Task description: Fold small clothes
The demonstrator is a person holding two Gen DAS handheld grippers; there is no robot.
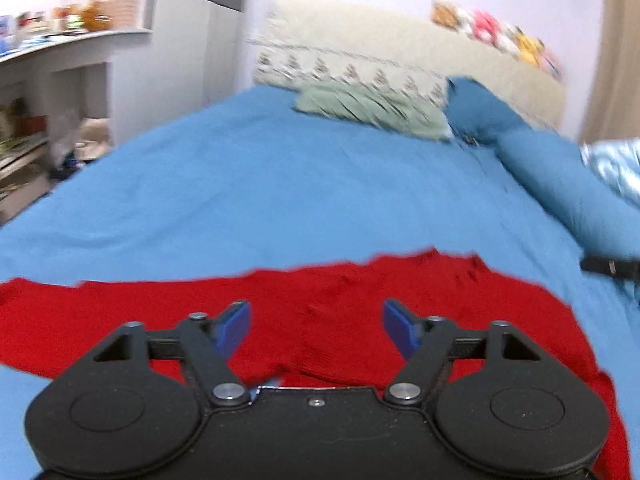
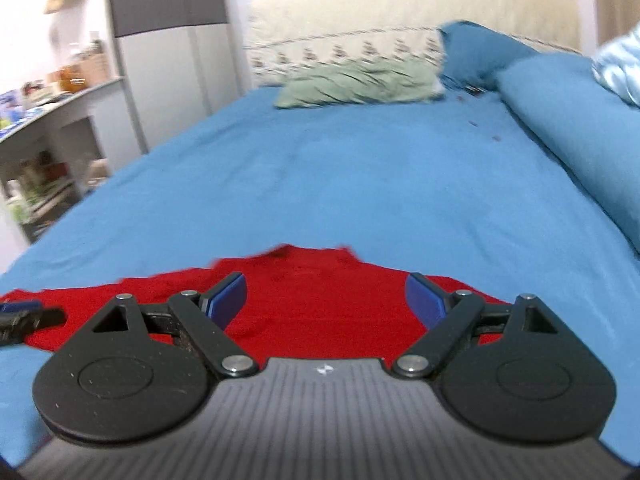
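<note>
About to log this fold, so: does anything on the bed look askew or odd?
Nothing is damaged or spilled. The red garment lies unevenly on the blue sheet, its far edge ragged. Both grippers are open and empty.

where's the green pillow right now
The green pillow lies at the bed's far end in both views, against the cream patterned pillow, left of the blue pillow.

Blue bedsheet (image 2: 340, 168), green pillow (image 2: 356, 80), beige headboard (image 2: 400, 4), shelf w/ clutter (image 1: 60, 40)

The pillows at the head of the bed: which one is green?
The green pillow lying flat in front of the cream patterned pillow. The blue pillow stands to its right, propped against the headboard.
</note>
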